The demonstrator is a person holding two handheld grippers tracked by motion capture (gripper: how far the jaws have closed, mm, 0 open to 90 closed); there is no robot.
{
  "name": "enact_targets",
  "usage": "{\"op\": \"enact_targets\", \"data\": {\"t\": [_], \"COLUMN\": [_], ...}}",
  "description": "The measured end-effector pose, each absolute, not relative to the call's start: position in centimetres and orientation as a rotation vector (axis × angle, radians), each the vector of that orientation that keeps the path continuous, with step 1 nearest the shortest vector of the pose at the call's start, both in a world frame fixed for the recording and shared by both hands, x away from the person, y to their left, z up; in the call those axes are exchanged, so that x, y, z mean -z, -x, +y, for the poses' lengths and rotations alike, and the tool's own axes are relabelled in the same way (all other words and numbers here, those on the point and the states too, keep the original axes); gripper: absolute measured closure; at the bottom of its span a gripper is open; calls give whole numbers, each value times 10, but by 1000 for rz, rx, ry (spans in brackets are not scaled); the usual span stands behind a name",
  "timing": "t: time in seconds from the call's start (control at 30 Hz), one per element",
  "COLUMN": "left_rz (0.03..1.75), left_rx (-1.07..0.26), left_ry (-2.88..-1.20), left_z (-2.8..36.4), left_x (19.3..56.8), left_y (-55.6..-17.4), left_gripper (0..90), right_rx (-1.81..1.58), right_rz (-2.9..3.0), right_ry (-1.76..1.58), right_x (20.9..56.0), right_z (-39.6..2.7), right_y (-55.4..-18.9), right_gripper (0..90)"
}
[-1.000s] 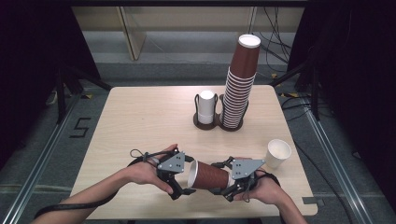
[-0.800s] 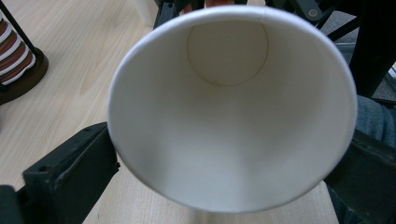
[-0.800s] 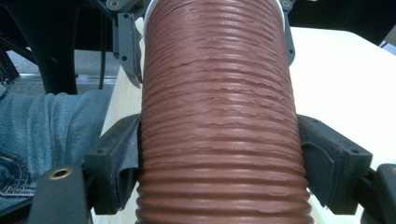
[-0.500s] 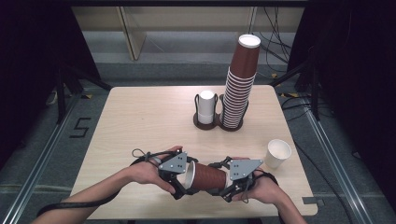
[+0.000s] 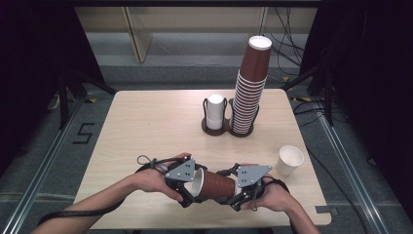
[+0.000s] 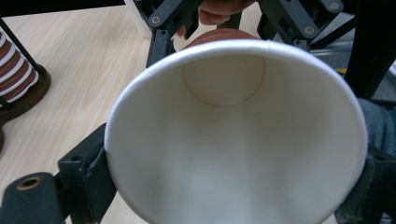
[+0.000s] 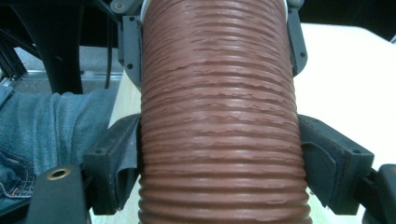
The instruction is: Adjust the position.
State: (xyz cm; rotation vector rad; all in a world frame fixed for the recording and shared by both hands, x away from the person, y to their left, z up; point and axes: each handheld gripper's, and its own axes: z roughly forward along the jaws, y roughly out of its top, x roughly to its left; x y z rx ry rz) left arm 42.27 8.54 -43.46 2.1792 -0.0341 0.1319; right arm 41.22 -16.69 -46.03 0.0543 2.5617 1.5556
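A brown ribbed paper cup (image 5: 216, 184) with a white inside lies level between both grippers, just above the table's front edge. My left gripper (image 5: 191, 187) is at the cup's mouth. Its jaws have just been closing, and in the left gripper view both pads touch the white rim of the cup (image 6: 233, 154). My right gripper (image 5: 234, 194) is shut on the cup's body near its base. In the right gripper view the ribbed wall of the cup (image 7: 219, 93) sits tight between the two pads.
At the back of the wooden table (image 5: 146, 126), a tall stack of brown cups (image 5: 248, 92) stands in a dark two-ring holder. A white cup (image 5: 215, 111) stands beside the stack in the same holder. Another white cup (image 5: 290, 160) stands loose at the right.
The left gripper's jaws have drawn in on the cup's mouth. Both hands and the cup stay where they were.
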Motion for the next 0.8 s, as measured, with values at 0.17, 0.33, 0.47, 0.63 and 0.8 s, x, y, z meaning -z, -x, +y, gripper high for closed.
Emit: {"op": "enact_targets", "data": {"t": [0.17,0.33,0.47,0.63,0.8], "left_rz": [-58,-101,-117,-123,-158], "left_rx": [-197,-281,-324,-365,-393], "left_ry": [-2218,-2325,-2409,-2490,-2592], "left_z": [85,86,87,87,82], "left_x": [428,421,418,414,409], "left_y": [-422,-426,-429,-432,-433], "left_gripper": [105,105,104,101,100], "right_rx": [-1471,-1409,-1336,-1248,-1190], "right_rz": [2588,2612,2640,2630,2622], "right_ry": [-114,-155,-209,-244,-256], "right_x": [461,463,463,460,455], "right_z": [-164,-164,-169,-174,-168], "right_y": [-412,-413,-413,-416,-417], "right_gripper": [140,68,59,58,63]}}
